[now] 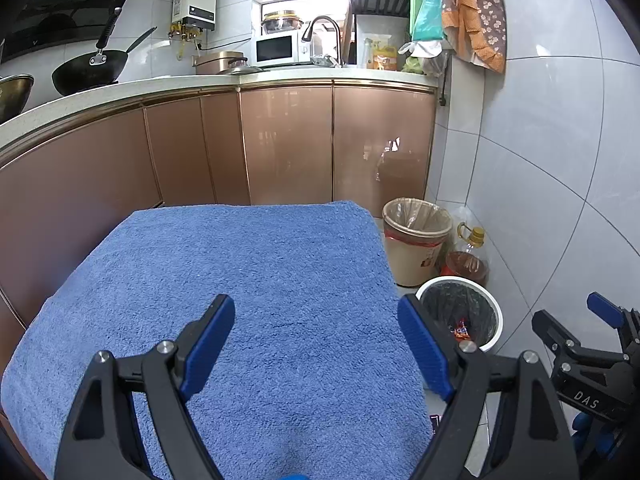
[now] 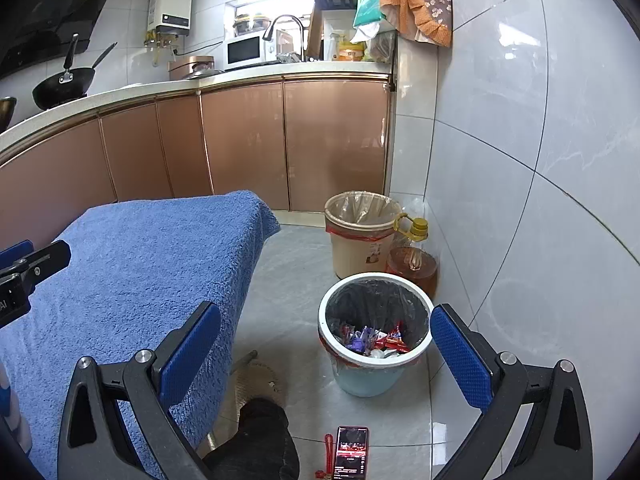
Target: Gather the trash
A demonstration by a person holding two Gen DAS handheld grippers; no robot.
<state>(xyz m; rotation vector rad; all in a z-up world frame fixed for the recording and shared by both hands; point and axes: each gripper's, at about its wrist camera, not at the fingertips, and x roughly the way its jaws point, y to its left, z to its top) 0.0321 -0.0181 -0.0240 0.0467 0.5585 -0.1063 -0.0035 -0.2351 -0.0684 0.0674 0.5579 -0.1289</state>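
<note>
Trash [image 2: 374, 340]: we see wrappers lying inside the blue bin [image 2: 370, 380].
Left gripper [image 1: 316, 320]: wide, empty, left of the bin, above the towel [image 1: 240, 264].
Right gripper [image 2: 326, 332]: wide, empty, near the bin.

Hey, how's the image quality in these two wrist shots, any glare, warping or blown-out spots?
Left wrist view: strong fisheye bending of the counter edge, black corners, the window behind the microwave washed out, soft reflections on the cabinet doors. Right wrist view: same warping, glare streaks on the wall tiles, sharp detail in the blue bin and towel.
</note>
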